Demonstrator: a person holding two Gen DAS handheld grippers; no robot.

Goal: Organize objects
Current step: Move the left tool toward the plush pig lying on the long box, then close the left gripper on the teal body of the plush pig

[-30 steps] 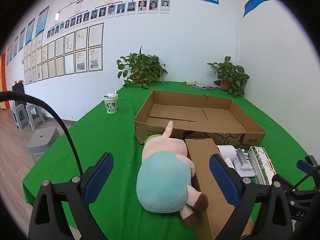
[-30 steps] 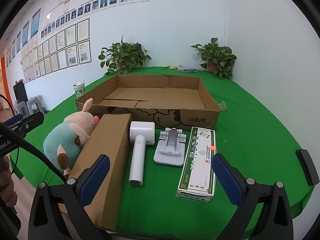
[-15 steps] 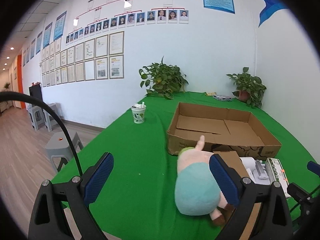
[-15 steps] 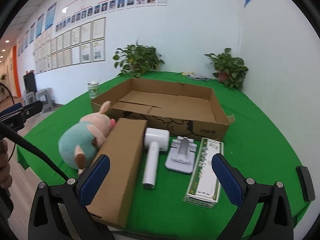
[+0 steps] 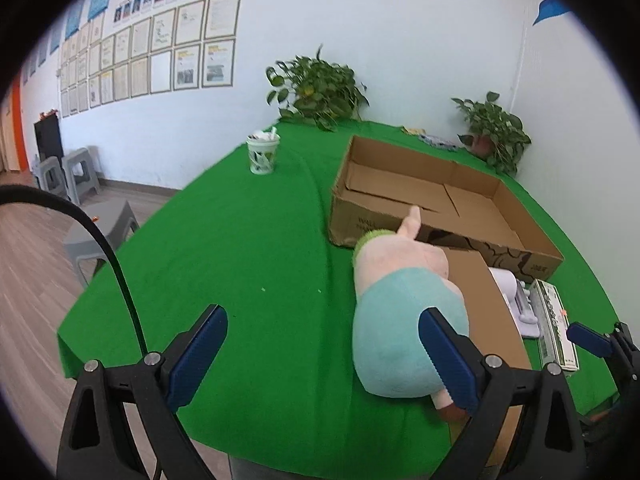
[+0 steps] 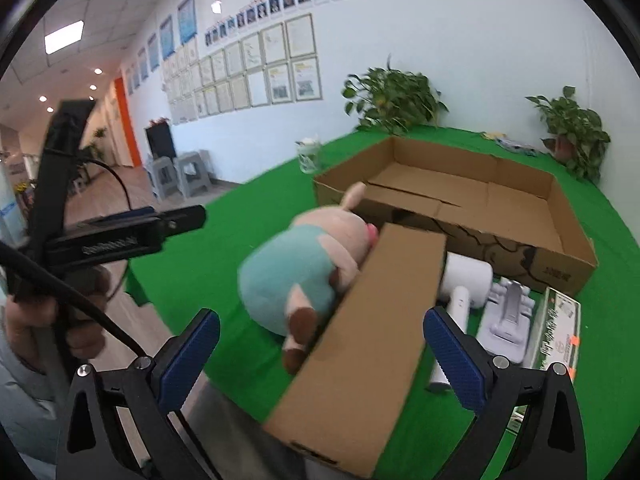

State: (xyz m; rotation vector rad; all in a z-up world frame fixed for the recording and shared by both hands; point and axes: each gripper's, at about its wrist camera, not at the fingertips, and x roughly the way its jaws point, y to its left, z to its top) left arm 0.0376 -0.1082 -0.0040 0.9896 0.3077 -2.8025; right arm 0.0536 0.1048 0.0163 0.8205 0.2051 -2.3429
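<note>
Plush pig point(image 5: 404, 320) lies against the long box point(image 6: 368, 344), just ahead of your gaping, empty left gripper point(image 5: 324, 356) and right gripper point(image 6: 320, 360).

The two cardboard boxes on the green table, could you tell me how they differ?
The long closed box is narrow and sealed, lying at the table's near edge against the plush pig. The open tray box is wide, shallow, open-topped and empty, sitting farther back. Both are plain brown cardboard on the green cloth.
</note>
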